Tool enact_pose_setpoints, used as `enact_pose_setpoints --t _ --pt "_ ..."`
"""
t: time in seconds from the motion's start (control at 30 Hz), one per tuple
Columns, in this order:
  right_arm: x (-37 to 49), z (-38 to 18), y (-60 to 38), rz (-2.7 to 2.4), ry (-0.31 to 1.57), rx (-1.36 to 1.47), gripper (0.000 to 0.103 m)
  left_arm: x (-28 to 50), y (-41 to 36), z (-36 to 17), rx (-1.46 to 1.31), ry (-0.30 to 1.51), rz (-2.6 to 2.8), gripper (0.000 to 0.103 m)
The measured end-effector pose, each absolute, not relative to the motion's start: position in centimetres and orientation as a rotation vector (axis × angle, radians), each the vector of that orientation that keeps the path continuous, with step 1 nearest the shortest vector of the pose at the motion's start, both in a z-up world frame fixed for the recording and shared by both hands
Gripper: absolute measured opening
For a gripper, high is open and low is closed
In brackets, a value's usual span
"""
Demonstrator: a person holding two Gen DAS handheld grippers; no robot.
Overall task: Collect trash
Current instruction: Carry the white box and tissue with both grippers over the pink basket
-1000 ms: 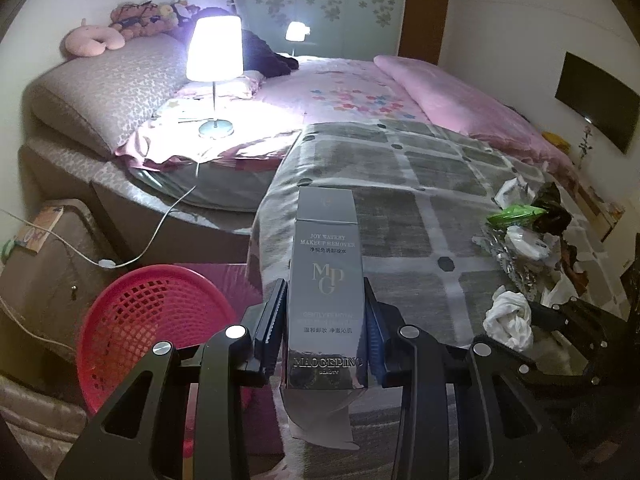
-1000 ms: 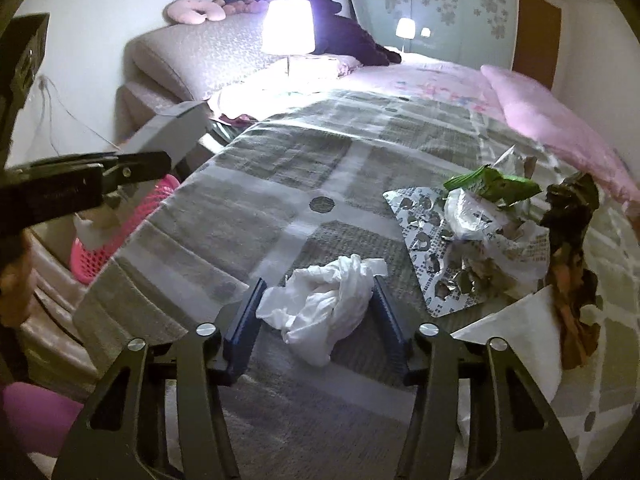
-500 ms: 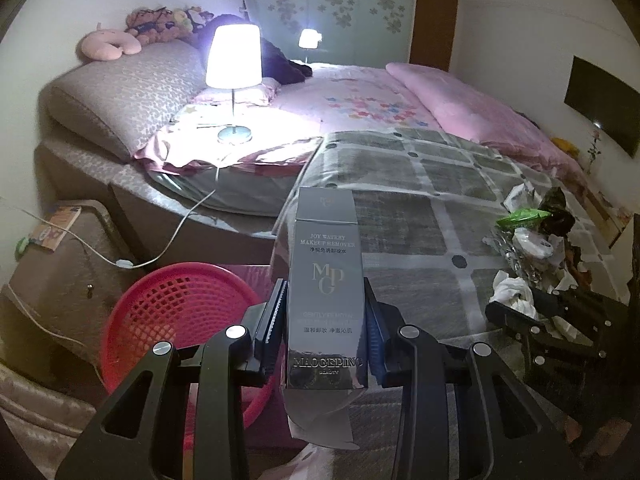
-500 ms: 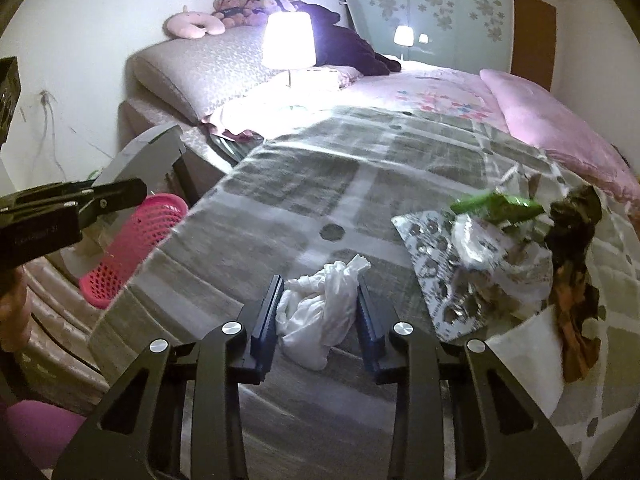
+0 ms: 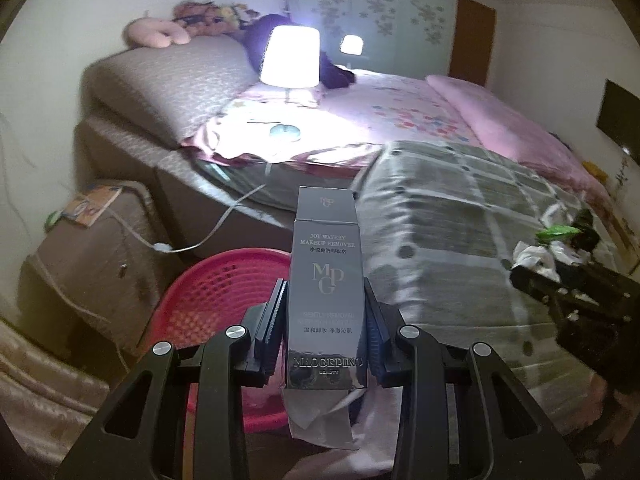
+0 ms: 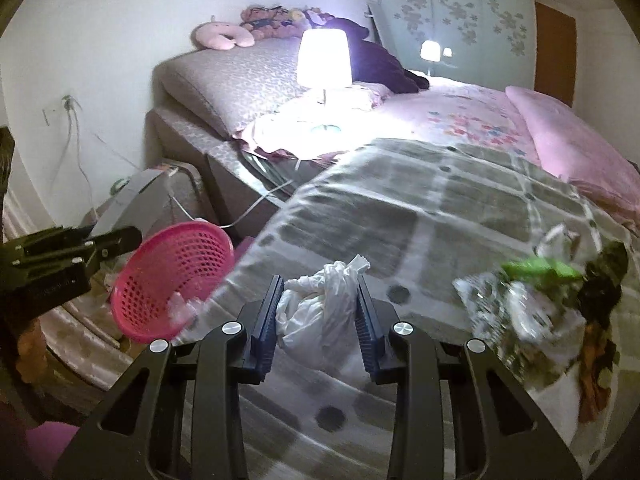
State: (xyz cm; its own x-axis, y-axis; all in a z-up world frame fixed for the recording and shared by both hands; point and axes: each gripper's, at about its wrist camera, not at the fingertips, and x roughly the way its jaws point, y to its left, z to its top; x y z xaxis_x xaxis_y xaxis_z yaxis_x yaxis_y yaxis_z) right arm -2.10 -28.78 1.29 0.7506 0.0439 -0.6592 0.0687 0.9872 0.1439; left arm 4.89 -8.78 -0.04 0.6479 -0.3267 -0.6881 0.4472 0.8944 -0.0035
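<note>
My left gripper [image 5: 324, 312] is shut on a tall grey makeup-remover box [image 5: 326, 276], held upright over the near rim of the pink mesh basket [image 5: 224, 292] on the floor beside the bed. In the right wrist view my right gripper [image 6: 318, 312] is shut on a crumpled white tissue wad [image 6: 320, 304], lifted just above the grey checked blanket [image 6: 400, 208]. From there the basket [image 6: 176, 276] lies to the left, with the left gripper and its box [image 6: 136, 204] above it. The right gripper [image 5: 560, 292] shows at the right edge of the left wrist view.
A pile of trash [image 6: 540, 304] with a green wrapper, foil and dark scraps lies on the blanket to the right. A lit lamp [image 6: 324, 60] stands on the bed near the headboard, its cord trailing down. A brown nightstand [image 5: 92, 248] stands left of the basket.
The right jaws closed on the tissue wad and lifted it off the blanket toward the left. The left gripper carried the box left, over the basket.
</note>
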Motion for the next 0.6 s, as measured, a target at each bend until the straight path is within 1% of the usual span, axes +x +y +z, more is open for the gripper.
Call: enact_pose_setpoints --t 0.33,0.6 --pt "0.8 1.7 -25.3 0.068 0.735 0.139 0.033 6.2 -4.6 -0.7 0.14 0.748 -0.309 0.034" --pt "3.0 2.0 -22.7 0.131 0.752 0.139 0.034 7.2 -3.1 -1.6 0.126 0.762 -0.256 0.034"
